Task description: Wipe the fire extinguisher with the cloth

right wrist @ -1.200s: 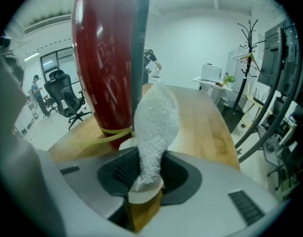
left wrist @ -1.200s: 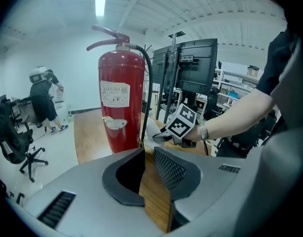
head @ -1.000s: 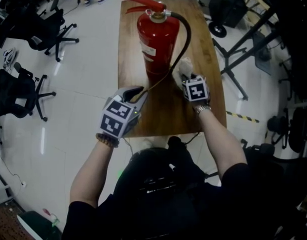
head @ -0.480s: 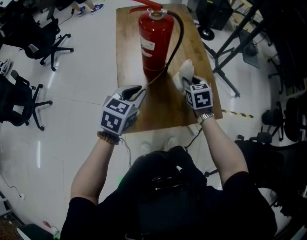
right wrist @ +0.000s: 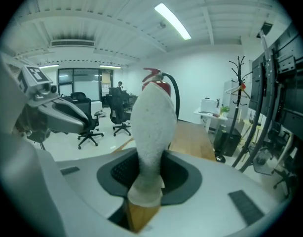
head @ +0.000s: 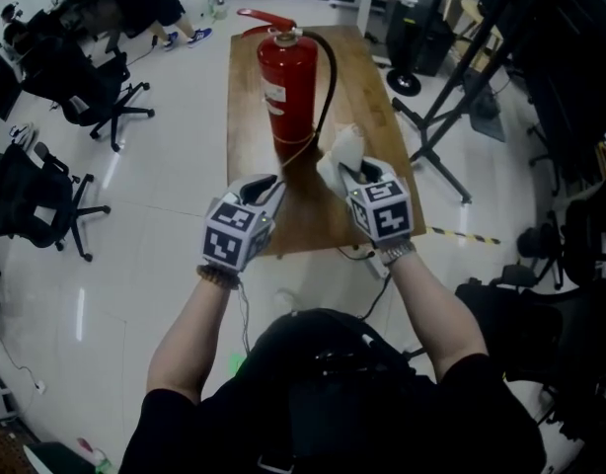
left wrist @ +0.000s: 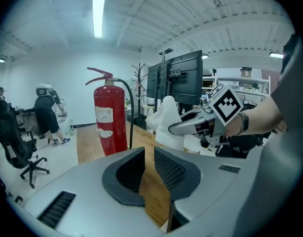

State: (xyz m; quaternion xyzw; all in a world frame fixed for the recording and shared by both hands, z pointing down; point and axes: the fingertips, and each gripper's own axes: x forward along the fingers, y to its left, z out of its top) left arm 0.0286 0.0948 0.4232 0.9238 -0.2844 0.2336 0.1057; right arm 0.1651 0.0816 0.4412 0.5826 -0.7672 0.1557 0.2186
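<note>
Right hand-held gripper [right wrist: 149,174]: jaws clamped on the lower end of the white cloth [right wrist: 151,122], which stands up out of them in a bunch. Left hand-held gripper [left wrist: 148,158]: jaws narrowly apart, nothing between them, only bare wood visible through the gap. Both are held in the air at the near end of the wooden worktop [head: 372,97], side by side, pointing away from the person and somewhat down. Cloth is clear of the extinguisher, in front of it and to its right. Red fire extinguisher [head: 286,82] stands upright toward the far end of the worktop, with its red lever [head: 264,18] on top. Its black hose [head: 329,72] arches from the head down its right side to the wood. Beyond: office chairs [head: 96,82] on the pale floor [head: 165,166] at left, black stand legs [head: 461,117] at right.
</note>
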